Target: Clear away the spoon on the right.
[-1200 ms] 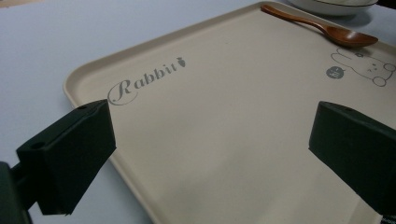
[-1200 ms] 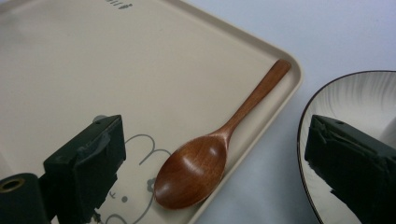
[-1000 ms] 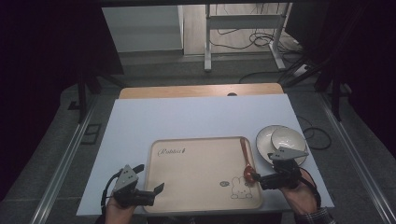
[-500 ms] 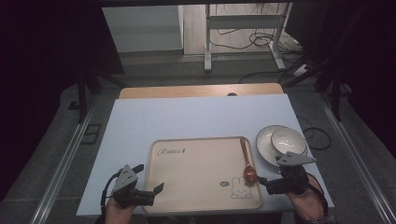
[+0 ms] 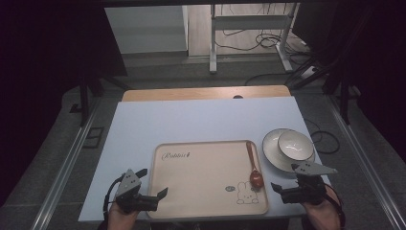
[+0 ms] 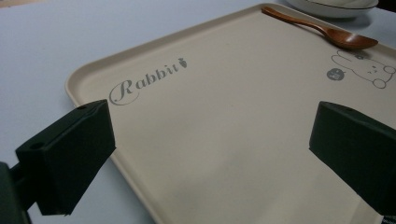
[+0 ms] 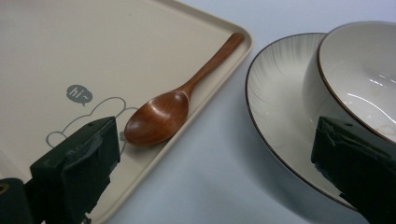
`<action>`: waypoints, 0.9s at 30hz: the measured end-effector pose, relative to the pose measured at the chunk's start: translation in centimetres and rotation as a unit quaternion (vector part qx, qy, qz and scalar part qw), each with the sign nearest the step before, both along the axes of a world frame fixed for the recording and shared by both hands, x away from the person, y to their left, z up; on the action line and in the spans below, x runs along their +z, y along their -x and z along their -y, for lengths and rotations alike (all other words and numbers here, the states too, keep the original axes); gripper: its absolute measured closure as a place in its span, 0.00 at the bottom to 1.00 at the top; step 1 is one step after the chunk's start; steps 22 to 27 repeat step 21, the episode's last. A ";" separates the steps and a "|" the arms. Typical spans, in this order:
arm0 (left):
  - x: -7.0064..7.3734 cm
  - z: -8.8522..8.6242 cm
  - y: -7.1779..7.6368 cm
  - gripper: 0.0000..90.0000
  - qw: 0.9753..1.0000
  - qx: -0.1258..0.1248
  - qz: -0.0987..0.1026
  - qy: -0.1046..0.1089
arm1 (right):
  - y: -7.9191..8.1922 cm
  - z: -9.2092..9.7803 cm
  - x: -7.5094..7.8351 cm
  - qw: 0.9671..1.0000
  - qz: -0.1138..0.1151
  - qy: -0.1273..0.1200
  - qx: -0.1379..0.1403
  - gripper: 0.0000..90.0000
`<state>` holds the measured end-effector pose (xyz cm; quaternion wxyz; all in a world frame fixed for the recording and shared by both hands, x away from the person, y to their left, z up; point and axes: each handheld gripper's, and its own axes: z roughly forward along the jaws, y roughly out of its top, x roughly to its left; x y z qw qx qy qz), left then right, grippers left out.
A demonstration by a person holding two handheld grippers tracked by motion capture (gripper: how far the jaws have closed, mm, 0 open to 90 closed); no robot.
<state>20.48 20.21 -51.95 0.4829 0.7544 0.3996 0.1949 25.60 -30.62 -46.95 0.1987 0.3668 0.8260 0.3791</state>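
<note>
A beige tray printed with "Rabbit" and a rabbit drawing lies on the white table near its front edge. A brown wooden spoon rests along the tray's right side, bowl toward me. Right of the tray a white bowl sits on a white plate. My left gripper is open at the tray's front left corner, its jaws spread over the tray. My right gripper is open just right of the tray, in front of the plate, with nothing between its jaws.
The white table top stretches bare behind the tray, with a wooden strip at its far edge. Metal frame legs and cables stand on the floor beyond. A floor rail runs along the left.
The right gripper has let go of the spoon on the tray's right side and drawn back to the right, off the tray. The left gripper has stayed put.
</note>
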 end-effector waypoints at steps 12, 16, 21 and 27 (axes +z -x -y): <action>0.0 0.0 0.0 0.00 1.000 -0.002 0.002 0.003 | 0.8 1.8 -1.1 0.999 -0.030 -0.020 -0.017 0.01; 0.0 0.0 0.0 0.00 1.000 -0.004 0.000 0.002 | 0.7 2.0 -1.5 0.999 -0.044 -0.019 -0.015 0.01; -0.1 0.1 -0.1 0.00 1.000 -0.004 -0.001 0.002 | 0.7 1.9 -1.4 0.999 -0.045 -0.023 -0.010 0.01; -0.1 0.1 -0.1 0.00 1.000 -0.004 -0.001 0.002 | 0.7 1.9 -1.4 0.999 -0.045 -0.023 -0.010 0.01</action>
